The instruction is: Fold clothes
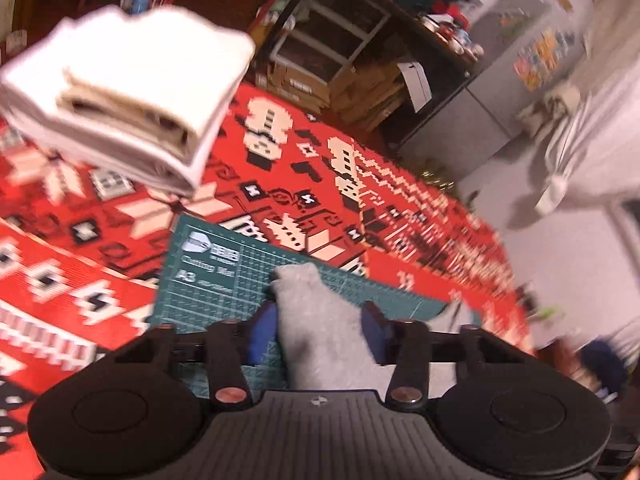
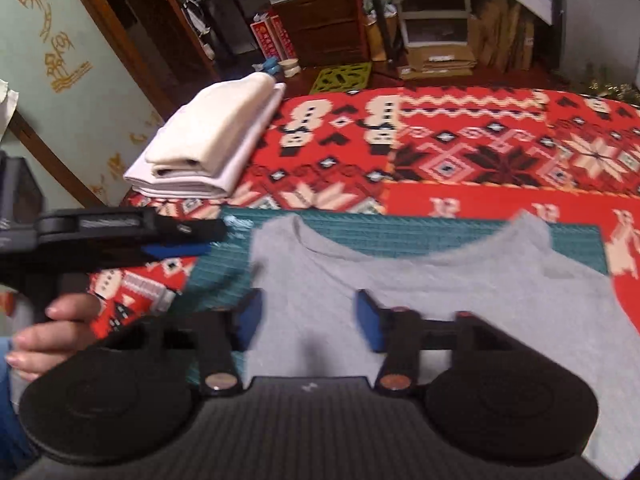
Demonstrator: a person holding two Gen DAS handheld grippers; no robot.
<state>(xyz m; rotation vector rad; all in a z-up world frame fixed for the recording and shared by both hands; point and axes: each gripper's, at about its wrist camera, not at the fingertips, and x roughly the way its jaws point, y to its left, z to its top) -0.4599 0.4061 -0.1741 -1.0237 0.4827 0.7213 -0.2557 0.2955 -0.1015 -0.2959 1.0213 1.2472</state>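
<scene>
The grey shirt [image 2: 400, 296] lies spread over a green cutting mat [image 2: 360, 232] on a surface covered with a red patterned blanket [image 2: 500, 148]; whether a counter or a bed lies under it cannot be told.

The right claw [image 2: 308, 320] hangs over the shirt's chest, just behind the neckline, its blue pads [image 2: 370, 320] spread wide, with grey cloth showing in the gap. Nothing is pinched there.

To its left and slightly ahead, the left claw [image 2: 208, 240] reaches in sideways toward the shirt's shoulder, held by a hand [image 2: 52, 332]. In the left wrist view, a bunched ridge of grey shirt [image 1: 316, 320] rises between the blue pads [image 1: 264, 332] of the left claw [image 1: 320, 334]. The pads stand apart on either side of the fabric; the picture is blurred, so it looks like a loose hold rather than a tight pinch, and I cannot tell for certain.

Ahead and to the left of both claws, a stack of folded white cloths [image 2: 212, 148] sits on the blanket, well apart from the shirt.
</scene>
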